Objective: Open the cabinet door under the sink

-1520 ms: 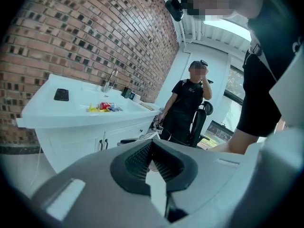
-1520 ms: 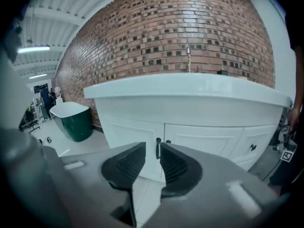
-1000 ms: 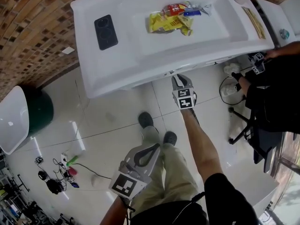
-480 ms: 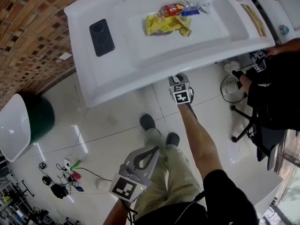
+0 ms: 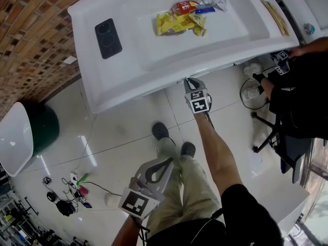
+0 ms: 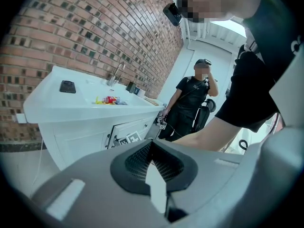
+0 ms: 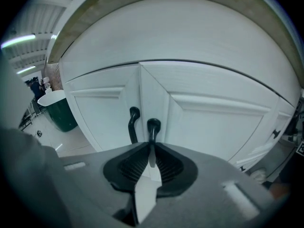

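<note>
A white sink (image 5: 128,81) fills 12 o'clock, with a phone (image 5: 108,38) at 11 and yellow wrappers (image 5: 177,22) in its basin. The right gripper (image 5: 189,82) reaches its front edge at centre. The left gripper (image 5: 164,166) hangs at 6. A green bin (image 5: 45,128) stands at 9.

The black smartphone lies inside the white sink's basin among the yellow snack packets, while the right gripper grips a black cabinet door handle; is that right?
Not quite. The head view shows the black smartphone on the flat ledge of the white sink, left of the basin and apart from the yellow snack packets. The right gripper does grip a black cabinet door handle.
</note>
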Demonstrator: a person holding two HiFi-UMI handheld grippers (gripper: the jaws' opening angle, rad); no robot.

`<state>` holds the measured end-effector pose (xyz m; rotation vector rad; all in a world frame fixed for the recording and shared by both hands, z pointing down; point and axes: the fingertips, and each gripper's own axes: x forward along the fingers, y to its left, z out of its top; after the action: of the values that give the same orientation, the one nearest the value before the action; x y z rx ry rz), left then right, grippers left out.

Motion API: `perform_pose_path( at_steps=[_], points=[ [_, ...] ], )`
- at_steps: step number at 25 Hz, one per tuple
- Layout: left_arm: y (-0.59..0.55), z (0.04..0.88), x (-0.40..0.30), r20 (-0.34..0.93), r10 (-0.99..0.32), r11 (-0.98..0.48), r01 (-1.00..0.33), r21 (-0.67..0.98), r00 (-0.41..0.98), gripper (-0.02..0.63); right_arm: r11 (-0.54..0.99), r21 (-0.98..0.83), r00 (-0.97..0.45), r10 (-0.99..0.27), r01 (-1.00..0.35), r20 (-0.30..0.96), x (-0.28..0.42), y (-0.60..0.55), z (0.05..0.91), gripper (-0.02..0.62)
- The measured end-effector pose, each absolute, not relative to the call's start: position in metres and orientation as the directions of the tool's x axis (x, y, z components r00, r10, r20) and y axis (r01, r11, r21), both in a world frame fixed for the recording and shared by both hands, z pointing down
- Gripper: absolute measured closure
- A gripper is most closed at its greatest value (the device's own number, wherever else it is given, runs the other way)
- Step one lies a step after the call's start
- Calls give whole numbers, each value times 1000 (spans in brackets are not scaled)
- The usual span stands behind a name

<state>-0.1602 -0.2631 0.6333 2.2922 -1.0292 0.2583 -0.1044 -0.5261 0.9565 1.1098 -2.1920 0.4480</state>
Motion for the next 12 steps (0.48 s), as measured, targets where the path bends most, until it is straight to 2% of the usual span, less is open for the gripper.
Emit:
perform_pose_path(
  at_steps=[12],
  points=[
    [-244,621,-113,387,-576,-556,-692,460,720,591,629,-27,-462,-541,-777,702,-65,-470,960,560]
  ],
)
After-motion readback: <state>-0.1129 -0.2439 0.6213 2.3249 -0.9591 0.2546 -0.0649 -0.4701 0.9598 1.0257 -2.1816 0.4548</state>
